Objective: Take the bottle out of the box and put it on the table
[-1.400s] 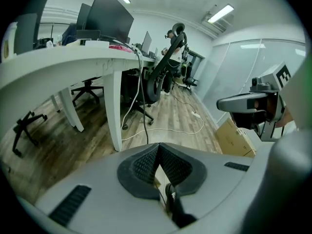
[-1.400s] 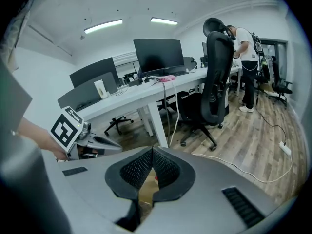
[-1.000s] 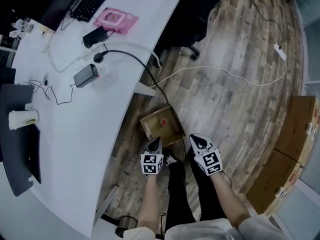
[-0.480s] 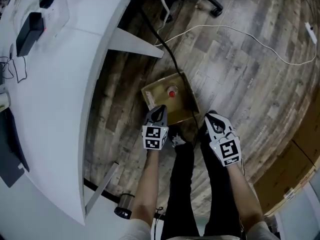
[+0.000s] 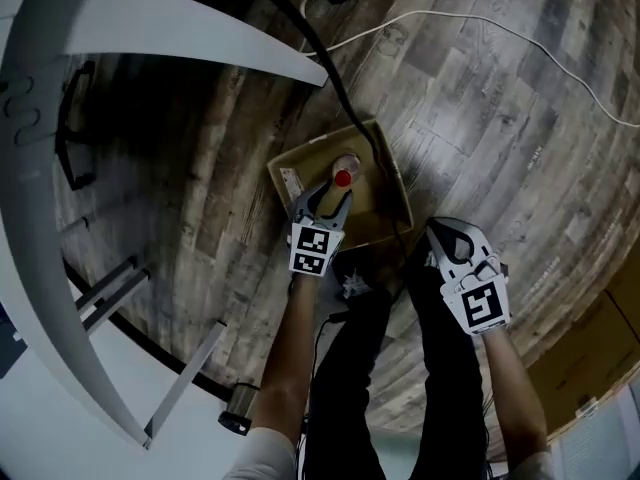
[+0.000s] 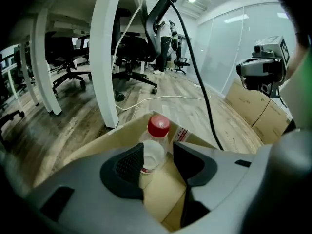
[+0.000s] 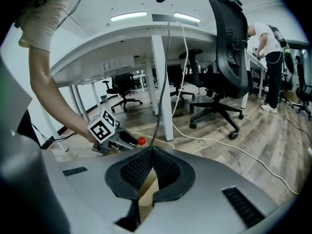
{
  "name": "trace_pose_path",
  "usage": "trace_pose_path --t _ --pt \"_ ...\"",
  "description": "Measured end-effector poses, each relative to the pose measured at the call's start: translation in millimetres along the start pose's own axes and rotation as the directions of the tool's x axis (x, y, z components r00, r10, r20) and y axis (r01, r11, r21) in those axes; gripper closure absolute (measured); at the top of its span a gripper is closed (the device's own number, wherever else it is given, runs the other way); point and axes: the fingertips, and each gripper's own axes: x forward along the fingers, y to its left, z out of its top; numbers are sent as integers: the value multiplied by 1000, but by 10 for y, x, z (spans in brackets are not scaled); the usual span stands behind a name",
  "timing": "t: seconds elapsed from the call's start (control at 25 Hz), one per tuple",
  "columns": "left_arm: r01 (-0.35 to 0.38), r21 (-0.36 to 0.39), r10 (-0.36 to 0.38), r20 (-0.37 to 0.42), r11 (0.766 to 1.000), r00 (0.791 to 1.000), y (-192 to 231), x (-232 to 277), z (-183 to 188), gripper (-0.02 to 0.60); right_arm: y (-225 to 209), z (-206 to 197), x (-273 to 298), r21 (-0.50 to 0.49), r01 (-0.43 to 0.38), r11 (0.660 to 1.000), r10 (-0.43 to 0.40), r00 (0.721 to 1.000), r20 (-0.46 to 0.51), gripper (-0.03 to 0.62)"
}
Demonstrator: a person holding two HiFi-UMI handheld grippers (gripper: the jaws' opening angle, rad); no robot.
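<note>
Wood-plank floor spreads below you, with the white bench curving along the left. Just ahead of your feet sits the open cardboard box. The bottle, red cap up, stands inside it toward the far side. Your left claw dips over the box's near edge. Its jaws have just been opening and stand partly apart, with the bottle showing in the gap between the 2 pads and neither visibly pressing on it. Your right claw hangs right of the box, jaws tip to tip, holding nothing. A black cable trails from the bench across the box's far right rim.
</note>
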Motion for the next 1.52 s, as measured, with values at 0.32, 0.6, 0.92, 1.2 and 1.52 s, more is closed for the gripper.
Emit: trace_pose_path --t 0.32,0.6,0.92,1.2,1.52 --pt "-21 64 21 -6 998 1000 164 759 -581 203 -120 -534 414 -48 -23 999 23 1000 0 556" --pt "-87 73 84 32 994 996 225 1056 -565 257 -79 -695 588 -34 -32 999 31 999 -15 556" --pt "-120 67 118 35 991 992 221 599 -181 265 -52 -165 486 57 -28 998 27 999 20 556" --pt "-117 60 115 48 991 992 -39 -304 532 265 132 632 -60 47 -9 999 6 999 52 556" --pt "-154 29 151 96 988 984 -220 -1369 1419 265 367 1589 -683 23 7 1000 -9 995 99 556"
